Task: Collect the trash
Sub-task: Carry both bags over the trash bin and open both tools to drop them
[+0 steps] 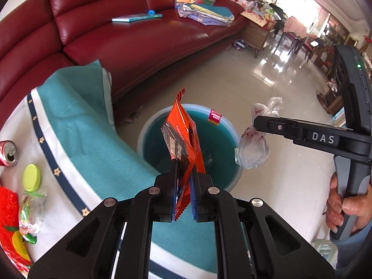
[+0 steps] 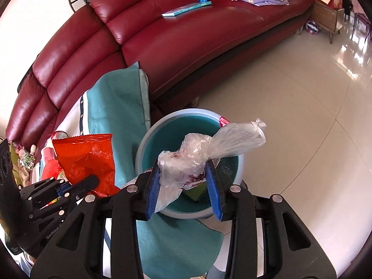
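Orange wrapper (image 1: 183, 139) pinched in left gripper (image 1: 184, 186); clear plastic bag (image 2: 186, 160) clamped in right gripper (image 2: 183, 186); bin (image 1: 148, 125) just beyond both jaws, neither released; can (image 1: 8, 152), lid (image 1: 31, 177), candy wrappers (image 1: 30, 207) left on table.

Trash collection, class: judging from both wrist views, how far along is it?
Done: something green already lies in the bin. In hand: the left claw grips an orange wrapper, the right claw a clear plastic bag, both over the bin. Left: the can, yellow lid and candy wrappers.
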A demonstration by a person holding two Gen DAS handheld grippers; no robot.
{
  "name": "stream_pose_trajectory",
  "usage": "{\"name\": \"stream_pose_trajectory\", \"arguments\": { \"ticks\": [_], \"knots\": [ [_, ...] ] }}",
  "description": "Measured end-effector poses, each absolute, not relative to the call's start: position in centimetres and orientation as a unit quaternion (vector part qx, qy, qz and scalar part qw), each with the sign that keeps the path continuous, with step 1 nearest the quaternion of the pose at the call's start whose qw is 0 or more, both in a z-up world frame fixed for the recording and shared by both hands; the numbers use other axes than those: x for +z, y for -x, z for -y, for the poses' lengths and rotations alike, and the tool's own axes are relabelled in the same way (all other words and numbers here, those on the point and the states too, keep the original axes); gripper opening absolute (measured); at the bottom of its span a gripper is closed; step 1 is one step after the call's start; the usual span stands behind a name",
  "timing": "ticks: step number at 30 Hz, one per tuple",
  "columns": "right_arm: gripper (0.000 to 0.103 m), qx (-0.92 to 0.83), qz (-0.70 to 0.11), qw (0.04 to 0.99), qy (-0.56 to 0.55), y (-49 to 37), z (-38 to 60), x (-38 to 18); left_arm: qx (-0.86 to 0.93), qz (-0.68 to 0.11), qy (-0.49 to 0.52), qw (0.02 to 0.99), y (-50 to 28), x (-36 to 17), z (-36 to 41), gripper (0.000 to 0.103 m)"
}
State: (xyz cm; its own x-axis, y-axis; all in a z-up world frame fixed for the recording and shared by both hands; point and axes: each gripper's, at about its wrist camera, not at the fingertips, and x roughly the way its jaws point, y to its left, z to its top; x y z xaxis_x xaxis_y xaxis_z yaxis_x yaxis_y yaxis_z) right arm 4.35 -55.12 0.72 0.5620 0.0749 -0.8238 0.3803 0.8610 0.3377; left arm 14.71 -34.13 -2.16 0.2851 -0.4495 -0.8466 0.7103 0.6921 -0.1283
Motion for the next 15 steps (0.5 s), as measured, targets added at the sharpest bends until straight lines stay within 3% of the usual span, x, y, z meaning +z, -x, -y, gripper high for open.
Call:
{"name": "stream_pose_trajectory", "arguments": {
  "ticks": [4, 6, 8, 12, 15],
  "knots": [
    [0.035, -0.102, -0.462, 0.846, -0.246, -4.5, 56.1, 0.5, -0.366, -0.478, -0.141, 0.786, -15.6, -3.2, 35.7, 0.012],
    [0.036, -0.105, -0.466, 0.843, -0.247, -4.7, 56.5, 0.2, -0.366, -0.481, -0.143, 0.784, -15.9, -3.7, 36.1, 0.018],
    [0.036, -0.107, -0.469, 0.841, -0.247, -4.9, 56.6, -0.1, -0.364, -0.482, -0.143, 0.784, -16.4, -4.2, 36.6, 0.038],
    [0.036, -0.109, -0.475, 0.837, -0.249, -5.2, 56.9, -0.7, -0.362, -0.487, -0.147, 0.781, -17.0, -5.1, 37.2, 0.045],
    [0.036, -0.111, -0.477, 0.835, -0.251, -5.6, 56.8, -1.0, -0.354, -0.487, -0.149, 0.784, -17.0, -5.3, 36.8, 0.061]
  ]
}}
